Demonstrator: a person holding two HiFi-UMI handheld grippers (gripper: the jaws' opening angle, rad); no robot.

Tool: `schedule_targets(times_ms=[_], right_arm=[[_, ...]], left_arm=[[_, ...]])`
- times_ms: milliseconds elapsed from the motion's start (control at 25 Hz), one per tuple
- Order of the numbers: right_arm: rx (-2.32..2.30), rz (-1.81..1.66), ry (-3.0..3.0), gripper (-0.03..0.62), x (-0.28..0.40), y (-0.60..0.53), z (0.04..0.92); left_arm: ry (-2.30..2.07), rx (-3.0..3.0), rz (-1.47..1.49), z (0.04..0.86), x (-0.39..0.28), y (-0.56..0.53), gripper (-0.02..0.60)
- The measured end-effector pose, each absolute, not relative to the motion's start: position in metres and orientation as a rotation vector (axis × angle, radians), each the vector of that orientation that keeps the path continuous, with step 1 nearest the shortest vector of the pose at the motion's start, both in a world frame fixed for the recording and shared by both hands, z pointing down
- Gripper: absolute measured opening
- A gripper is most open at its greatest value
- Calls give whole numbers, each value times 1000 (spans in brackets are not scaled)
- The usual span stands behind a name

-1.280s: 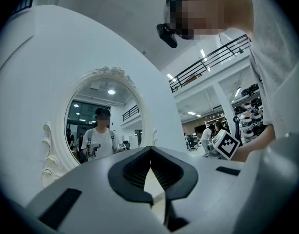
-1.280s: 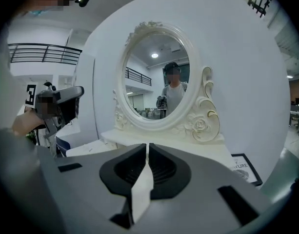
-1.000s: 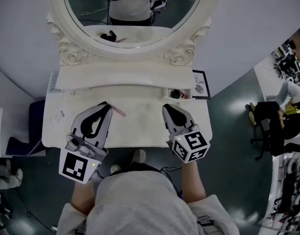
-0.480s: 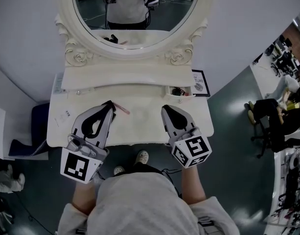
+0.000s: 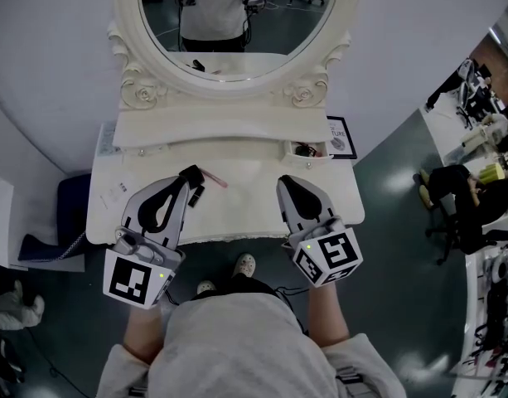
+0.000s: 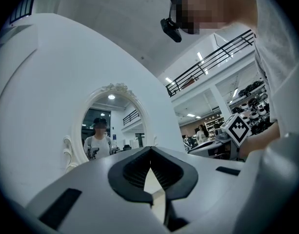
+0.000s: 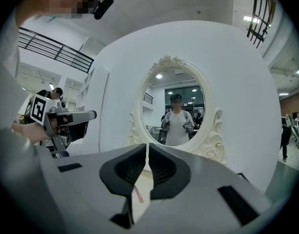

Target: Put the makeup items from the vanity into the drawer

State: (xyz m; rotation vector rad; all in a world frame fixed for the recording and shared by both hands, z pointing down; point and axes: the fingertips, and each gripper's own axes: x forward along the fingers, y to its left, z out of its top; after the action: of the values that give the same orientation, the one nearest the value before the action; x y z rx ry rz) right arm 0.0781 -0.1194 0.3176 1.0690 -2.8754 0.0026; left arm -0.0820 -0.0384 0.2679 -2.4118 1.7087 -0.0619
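Note:
A white vanity (image 5: 237,214) with an oval mirror (image 5: 237,15) stands below me. A thin pink pencil (image 5: 214,177) lies on its top, just right of my left gripper (image 5: 187,173); the pencil also shows between the right jaws' lower gap (image 7: 138,194). A small black item (image 5: 196,194) lies against the left gripper's tip. The left gripper (image 6: 150,151) is shut and holds nothing. My right gripper (image 5: 283,181) (image 7: 147,146) hovers over the top's right half, shut and empty. Behind it a small drawer (image 5: 320,157) stands open with dark items inside.
A framed card (image 5: 342,138) leans at the vanity's back right corner. A slip of paper (image 5: 114,193) lies at the left end. A dark stool or box (image 5: 67,201) sits left of the vanity. The person's shoes (image 5: 245,264) stand under the front edge.
The head view has shifted, so the vanity sits further right and lower in the picture. Both grippers keep their places over the top and stay shut. The black item now shows by the left tip.

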Motion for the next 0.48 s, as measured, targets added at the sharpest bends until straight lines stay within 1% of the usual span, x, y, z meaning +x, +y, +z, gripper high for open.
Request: schedule_targets(times_ms=[200,360,480], right_arm=[[1082,3,-2898,31,75,-105,312],[1106,-1,-2904,31,75,-95,308],[1118,-16,-2917,31,74,-87,305]], left_arm=[[1708,-2366,45,251,-90,-26,14],[1704,-2381,15,257,-94,-15,14],[1695,-2353,87,245,-94,-11,14]])
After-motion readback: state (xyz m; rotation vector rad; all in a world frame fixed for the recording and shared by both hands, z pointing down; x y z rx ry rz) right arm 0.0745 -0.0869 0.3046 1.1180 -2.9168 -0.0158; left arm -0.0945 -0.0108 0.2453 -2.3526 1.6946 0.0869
